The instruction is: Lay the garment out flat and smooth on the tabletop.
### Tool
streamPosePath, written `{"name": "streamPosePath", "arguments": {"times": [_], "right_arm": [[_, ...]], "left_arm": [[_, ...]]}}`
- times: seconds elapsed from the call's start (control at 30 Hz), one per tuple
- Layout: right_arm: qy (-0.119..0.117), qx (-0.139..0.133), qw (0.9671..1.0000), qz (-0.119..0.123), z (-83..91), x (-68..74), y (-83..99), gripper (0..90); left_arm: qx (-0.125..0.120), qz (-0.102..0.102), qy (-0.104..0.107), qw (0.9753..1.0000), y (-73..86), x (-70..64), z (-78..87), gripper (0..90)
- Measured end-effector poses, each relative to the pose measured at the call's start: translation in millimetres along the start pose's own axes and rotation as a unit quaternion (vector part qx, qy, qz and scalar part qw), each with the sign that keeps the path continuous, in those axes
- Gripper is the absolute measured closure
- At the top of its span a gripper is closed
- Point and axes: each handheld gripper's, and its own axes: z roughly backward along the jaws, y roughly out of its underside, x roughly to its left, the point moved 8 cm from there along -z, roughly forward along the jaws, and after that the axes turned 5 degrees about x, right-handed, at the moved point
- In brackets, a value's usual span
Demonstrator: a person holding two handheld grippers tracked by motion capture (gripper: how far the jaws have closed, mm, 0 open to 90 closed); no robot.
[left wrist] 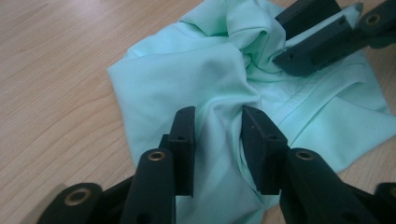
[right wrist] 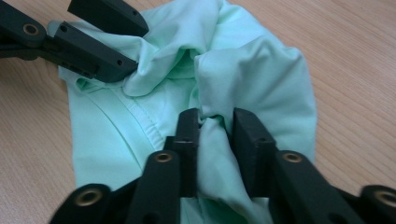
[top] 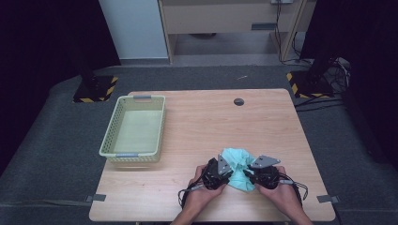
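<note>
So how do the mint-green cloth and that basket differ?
The mint-green cloth is soft and crumpled in a heap; the pale yellow-green basket is stiff, boxy and perforated. The cloth lies at the near edge, pinched by the left gripper and the right gripper; the basket stands untouched at the left. Both rest on the wooden table.

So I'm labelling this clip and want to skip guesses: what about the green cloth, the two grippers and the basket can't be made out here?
- Mint-green cloth: what garment it is stays unclear; bunched in all views, its near part behind the jaws in both gripper views.
- Left gripper and right gripper: pinched fabric hides whether the jaws close fully.
- Basket: its near inside wall is hidden by the rim in the high view.
</note>
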Motion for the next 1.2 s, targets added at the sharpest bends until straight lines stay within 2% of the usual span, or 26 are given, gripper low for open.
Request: {"name": "streamPosePath", "arguments": {"times": [0.17, 0.4, 0.53, 0.83, 0.97, 1.2], "right_arm": [[-0.006, -0.01, 0.9998, -0.017, 4.1, -3.4, -1.9, 81.0], [-0.01, -0.018, 0.9996, -0.022, 9.8, -5.7, -4.0, 82.7], [-0.011, -0.019, 0.9995, -0.024, 11.9, -7.7, -3.8, 83.1], [-0.008, -0.026, 0.999, -0.035, 20.4, -17.6, -2.5, 83.5], [-0.005, -0.03, 0.9985, -0.046, 24.5, -25.3, -0.1, 83.6], [-0.004, -0.034, 0.9976, -0.061, 28.5, -34.0, 3.3, 83.5]], "left_arm": [[-0.003, -0.002, -0.002, 1.0, -1.4, 1.3, 2.8, 72.8], [-0.009, 0.002, -0.001, 1.0, -3.1, 4.1, 6.7, 74.9], [-0.009, -0.003, -0.003, 0.9999, -3.3, 4.4, 7.7, 75.0], [-0.027, 0.019, -0.012, 0.9994, -6.8, 16.0, 17.8, 75.1], [-0.026, 0.029, -0.016, 0.9991, -3.8, 24.6, 19.6, 75.7], [-0.021, 0.032, -0.02, 0.9991, 0.1, 32.5, 22.5, 80.0]]}}
